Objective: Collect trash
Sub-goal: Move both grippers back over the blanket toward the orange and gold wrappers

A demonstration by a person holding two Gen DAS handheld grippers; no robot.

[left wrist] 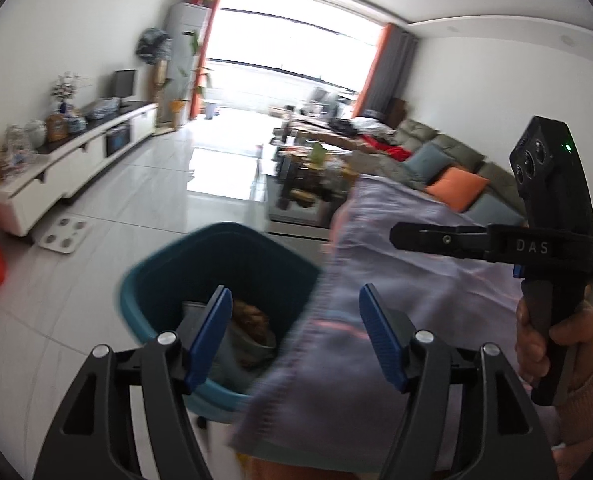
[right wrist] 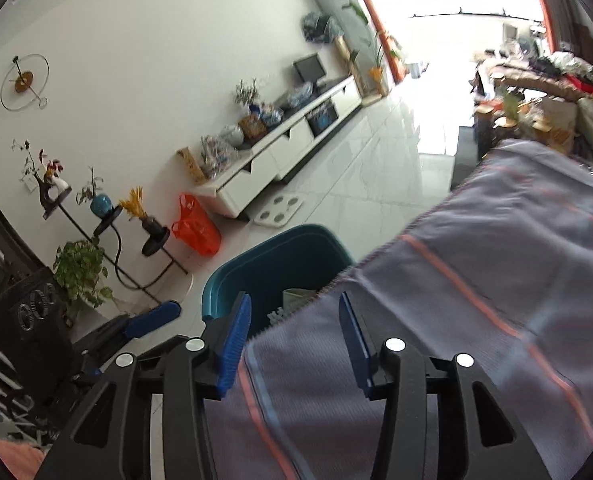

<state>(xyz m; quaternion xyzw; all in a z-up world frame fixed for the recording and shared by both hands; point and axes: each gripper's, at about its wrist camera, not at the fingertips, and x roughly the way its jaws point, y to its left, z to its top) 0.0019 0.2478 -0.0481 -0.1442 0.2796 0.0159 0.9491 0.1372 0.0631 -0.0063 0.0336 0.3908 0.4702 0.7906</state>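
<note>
The waste bin [left wrist: 216,264] stands on the floor [left wrist: 144,208], tight against the left edge of the cloth-covered table [left wrist: 408,280], with trash [left wrist: 252,320] lying inside it. Beyond the bin a bathroom scale [left wrist: 65,235] lies on the floor before the TV cabinet [left wrist: 76,160] along the left wall. The sofa [left wrist: 448,160] runs behind the table on the right.

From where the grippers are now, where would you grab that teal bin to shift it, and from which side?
Grip the teal bin by its near rim, coming down from above. It stands upright with its mouth open, so the thin top edge is the one part jaws could straddle; the walls are too broad. Keep to the left part of the rim, since the striped cloth covers the right side. Both grippers look open and empty.
</note>
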